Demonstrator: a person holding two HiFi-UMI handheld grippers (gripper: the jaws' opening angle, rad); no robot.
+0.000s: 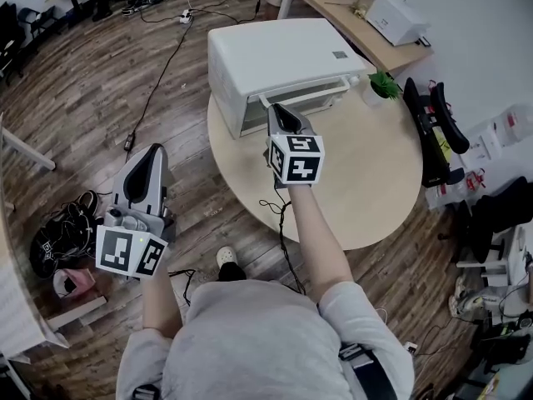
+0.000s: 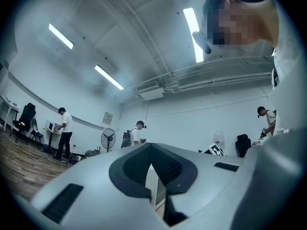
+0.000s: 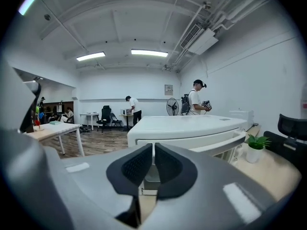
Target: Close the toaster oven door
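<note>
Resting on table: white box-shaped toaster oven [image 1: 283, 57], on round pale wooden table [image 1: 366, 190], door [image 1: 304, 97] facing right gripper [image 1: 281, 113].
Right gripper: just before door, jaws almost together, empty.
Left gripper [image 1: 152, 155]: beside table, above wood-plank floor [image 1: 83, 98], jaws together, empty.

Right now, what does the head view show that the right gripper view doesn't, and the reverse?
Only the head view: the person's arm, the shoes and a cable on the floor.
Only the right gripper view: the ceiling lights, a fan and people standing at the back of the room.
Both: the toaster oven, the small plant beside it, and the right gripper, jaws nearly together with nothing between them, aimed at the oven.
</note>
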